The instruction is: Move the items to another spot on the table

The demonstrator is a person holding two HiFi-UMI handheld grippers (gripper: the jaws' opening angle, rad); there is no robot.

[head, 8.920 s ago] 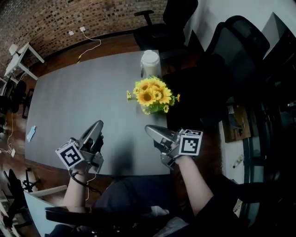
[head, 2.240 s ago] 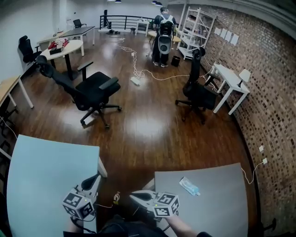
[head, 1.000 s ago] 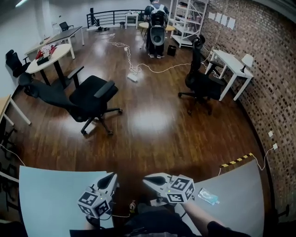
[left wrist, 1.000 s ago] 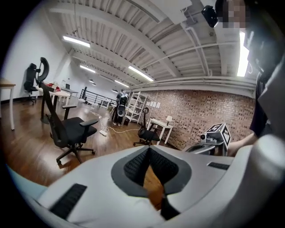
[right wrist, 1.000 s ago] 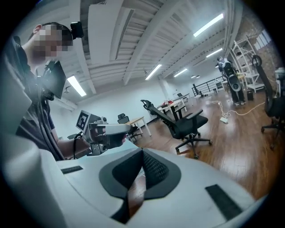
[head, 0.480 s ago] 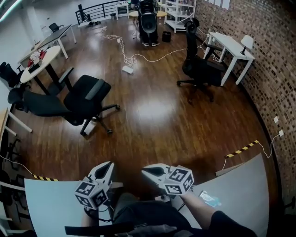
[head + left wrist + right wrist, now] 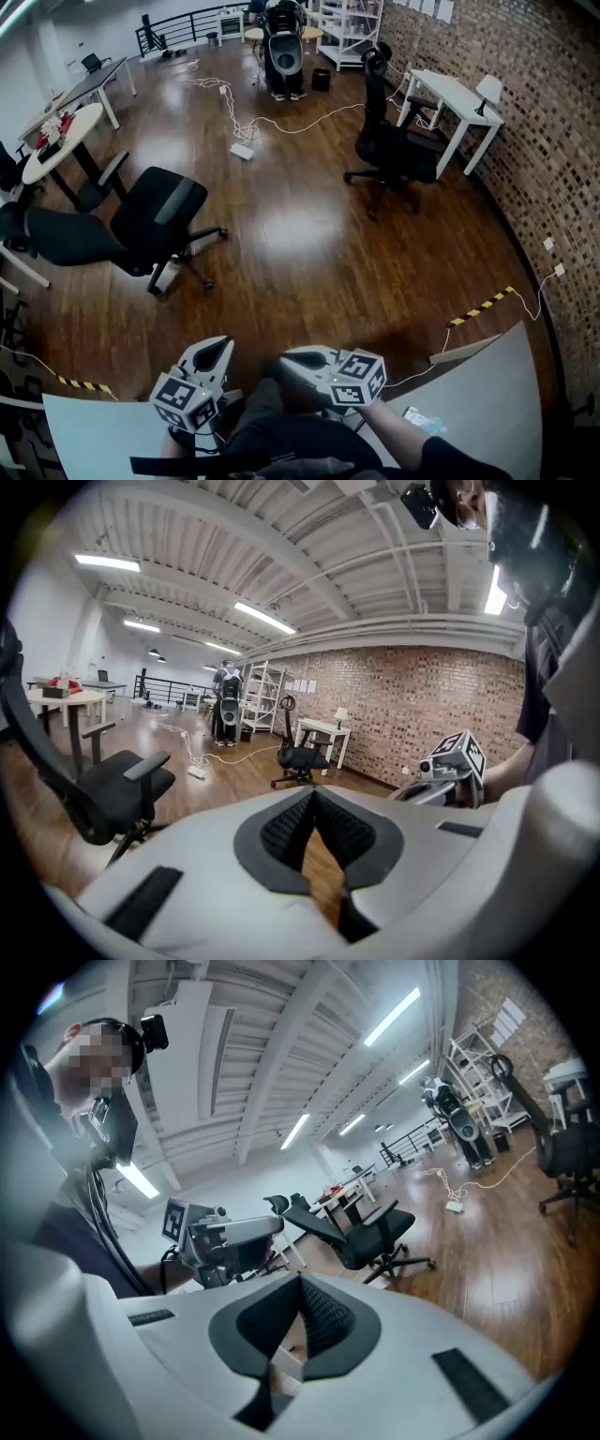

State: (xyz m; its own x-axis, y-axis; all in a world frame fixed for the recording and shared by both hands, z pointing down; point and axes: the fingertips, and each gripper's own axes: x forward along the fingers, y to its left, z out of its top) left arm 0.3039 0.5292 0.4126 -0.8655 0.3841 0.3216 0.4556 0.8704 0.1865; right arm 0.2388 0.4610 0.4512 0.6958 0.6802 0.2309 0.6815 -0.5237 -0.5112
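Both grippers hang low in the head view, over the person's lap, pointing out at the wooden floor. My left gripper is shut with nothing between its jaws, and the left gripper view shows its pads meeting. My right gripper is also shut and empty, its pads closed together. Each gripper sees the other: the right gripper and the left gripper. A small blue packet lies on the grey table at the lower right. No flowers or white container are in view.
A pale blue table lies at the lower left. Black office chairs, a white desk, floor cables and yellow-black tape are spread over the wooden floor. A brick wall runs along the right.
The head view has swung: the grey table and its packet have slid toward the lower right corner and the chairs have shifted left. Both grippers stay shut and have shifted sideways together.
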